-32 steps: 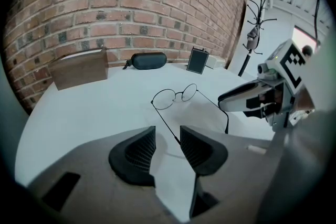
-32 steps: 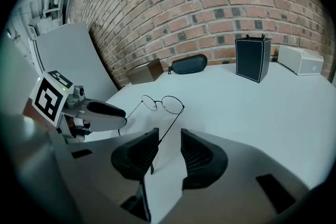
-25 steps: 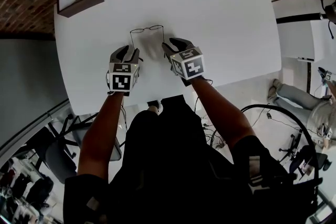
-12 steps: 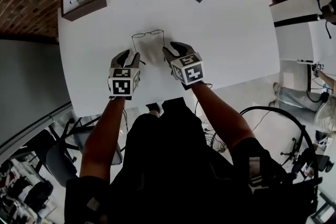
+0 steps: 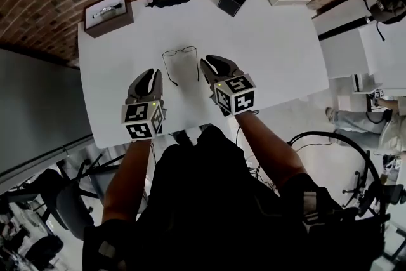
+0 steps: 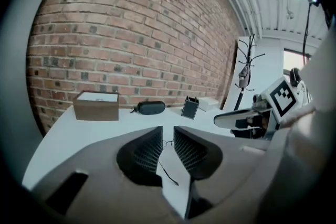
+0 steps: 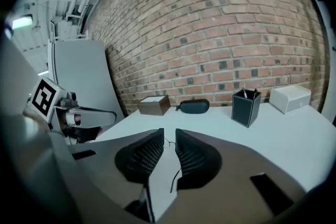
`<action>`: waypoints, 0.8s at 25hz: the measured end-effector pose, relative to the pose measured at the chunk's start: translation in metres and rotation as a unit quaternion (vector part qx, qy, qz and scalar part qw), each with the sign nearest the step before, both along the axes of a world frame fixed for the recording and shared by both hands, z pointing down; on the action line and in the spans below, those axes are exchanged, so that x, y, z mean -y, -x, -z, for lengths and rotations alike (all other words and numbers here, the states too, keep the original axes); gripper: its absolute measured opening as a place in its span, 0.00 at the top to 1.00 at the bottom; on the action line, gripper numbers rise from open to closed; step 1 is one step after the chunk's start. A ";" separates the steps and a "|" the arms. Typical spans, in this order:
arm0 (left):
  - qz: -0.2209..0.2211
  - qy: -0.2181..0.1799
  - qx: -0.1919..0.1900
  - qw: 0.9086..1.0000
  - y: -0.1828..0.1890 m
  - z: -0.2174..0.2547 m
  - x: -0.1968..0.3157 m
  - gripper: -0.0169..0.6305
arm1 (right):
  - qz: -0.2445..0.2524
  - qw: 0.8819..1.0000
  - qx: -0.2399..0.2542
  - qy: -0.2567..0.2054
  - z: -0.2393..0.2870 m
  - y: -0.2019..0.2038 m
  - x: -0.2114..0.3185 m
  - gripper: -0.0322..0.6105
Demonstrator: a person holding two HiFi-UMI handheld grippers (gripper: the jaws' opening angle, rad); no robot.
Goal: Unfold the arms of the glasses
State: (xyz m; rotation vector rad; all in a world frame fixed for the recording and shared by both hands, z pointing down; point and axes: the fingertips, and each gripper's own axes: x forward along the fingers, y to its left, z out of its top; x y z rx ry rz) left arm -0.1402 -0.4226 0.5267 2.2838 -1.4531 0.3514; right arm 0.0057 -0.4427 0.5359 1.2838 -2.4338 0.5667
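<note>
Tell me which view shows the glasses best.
Head view: the whole glasses lie on the table, both arms out. Each gripper view catches only a sliver of frame and one arm.

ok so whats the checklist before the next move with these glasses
1. Both arms of the thin black wire-framed glasses unfolded: ok, both stretch back from the frame toward the grippers.
2. Glasses resting on the white table, clear of both grippers: ok.
3. Nothing held in the left gripper: ok. Its jaws have just been closing to a narrow gap, and nothing is between the pads.
4. Nothing held in the right gripper: ok. There is a narrow gap and the pads press on nothing.
5. Hinges opened all the way: cannot tell, too small to see.
</note>
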 end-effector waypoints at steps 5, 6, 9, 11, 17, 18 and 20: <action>0.001 -0.057 -0.010 0.998 0.007 0.047 -0.016 0.94 | -0.033 0.997 0.012 -0.063 0.058 -0.011 -0.012 0.88; 0.000 -0.067 -0.018 0.998 0.006 0.056 -0.019 0.95 | -0.035 0.997 0.011 -0.073 0.067 -0.013 -0.015 0.89; -0.006 -0.086 -0.031 0.996 0.007 0.077 -0.028 0.96 | -0.043 0.995 0.012 -0.092 0.089 -0.014 -0.028 0.91; -0.011 -0.093 -0.050 0.994 0.010 0.089 -0.039 0.96 | -0.046 0.994 0.014 -0.102 0.101 -0.012 -0.039 0.92; 0.008 -0.123 -0.064 0.990 0.024 0.124 -0.061 0.96 | -0.045 0.990 0.019 -0.134 0.138 -0.018 -0.055 0.93; 0.013 -0.127 -0.061 0.990 0.027 0.127 -0.063 0.96 | -0.040 0.989 0.020 -0.141 0.144 -0.018 -0.056 0.93; 0.030 -0.130 -0.058 0.989 0.032 0.132 -0.066 0.96 | -0.027 0.988 0.021 -0.151 0.155 -0.018 -0.059 0.94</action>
